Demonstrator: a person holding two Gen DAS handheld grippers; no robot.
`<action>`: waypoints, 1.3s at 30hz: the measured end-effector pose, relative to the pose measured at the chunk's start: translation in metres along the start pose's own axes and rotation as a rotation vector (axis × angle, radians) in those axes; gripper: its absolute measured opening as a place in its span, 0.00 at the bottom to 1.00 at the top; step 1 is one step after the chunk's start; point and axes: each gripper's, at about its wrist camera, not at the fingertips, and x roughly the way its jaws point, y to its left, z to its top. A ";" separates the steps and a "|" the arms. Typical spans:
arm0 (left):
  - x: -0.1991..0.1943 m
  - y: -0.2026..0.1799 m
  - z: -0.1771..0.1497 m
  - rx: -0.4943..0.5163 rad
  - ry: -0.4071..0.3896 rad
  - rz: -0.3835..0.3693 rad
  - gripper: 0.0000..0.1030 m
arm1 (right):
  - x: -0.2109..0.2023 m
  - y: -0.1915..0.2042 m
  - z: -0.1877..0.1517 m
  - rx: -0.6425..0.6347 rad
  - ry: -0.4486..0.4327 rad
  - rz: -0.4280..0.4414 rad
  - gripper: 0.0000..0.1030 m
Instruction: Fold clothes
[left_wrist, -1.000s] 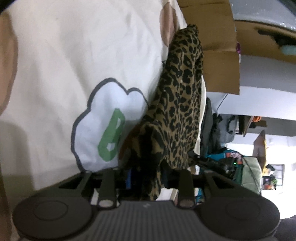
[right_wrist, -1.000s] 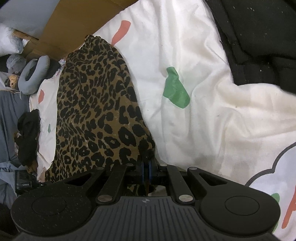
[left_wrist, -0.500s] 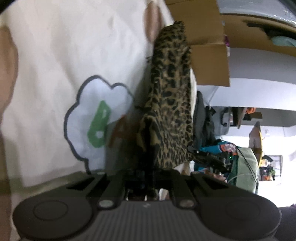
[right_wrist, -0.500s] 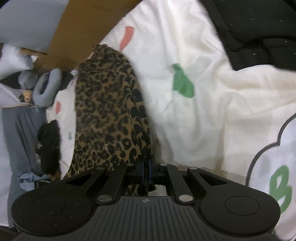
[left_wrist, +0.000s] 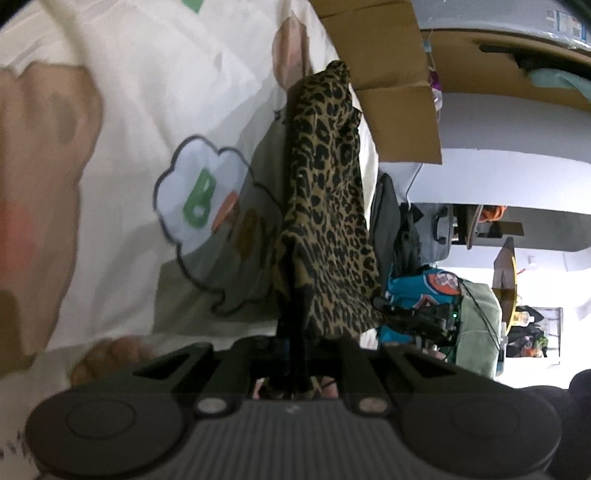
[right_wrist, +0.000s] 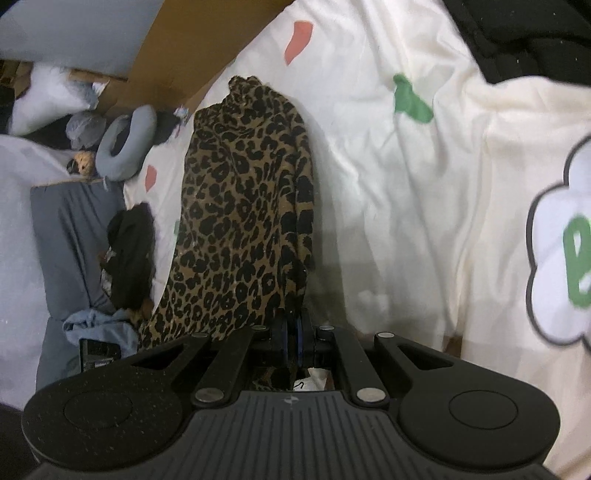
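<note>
A leopard-print garment hangs stretched between both grippers above a white printed bedsheet. My left gripper is shut on one near corner of it, the cloth bunching dark where it enters the jaws. In the right wrist view the same leopard-print garment runs away from me, its far end resting on the bedsheet. My right gripper is shut on its near edge, blue pads pressed together.
A black garment lies at the sheet's far right. Brown cardboard stands beyond the bed. A grey neck pillow, dark clothes and a phone lie to the left. Bags and clutter fill the room's side.
Both grippers have lifted and pulled back with the garment, so more of the sheet shows beneath it. The left gripper closed on the cloth during the earlier frames.
</note>
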 end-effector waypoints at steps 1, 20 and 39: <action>0.001 0.001 0.000 -0.003 -0.005 0.002 0.06 | -0.001 0.001 -0.002 0.002 0.002 0.005 0.02; -0.004 -0.024 0.042 0.052 -0.160 -0.025 0.05 | 0.006 0.008 0.039 0.021 -0.157 0.079 0.03; 0.006 -0.063 0.112 0.171 -0.333 0.012 0.05 | 0.012 0.031 0.083 -0.006 -0.337 0.075 0.02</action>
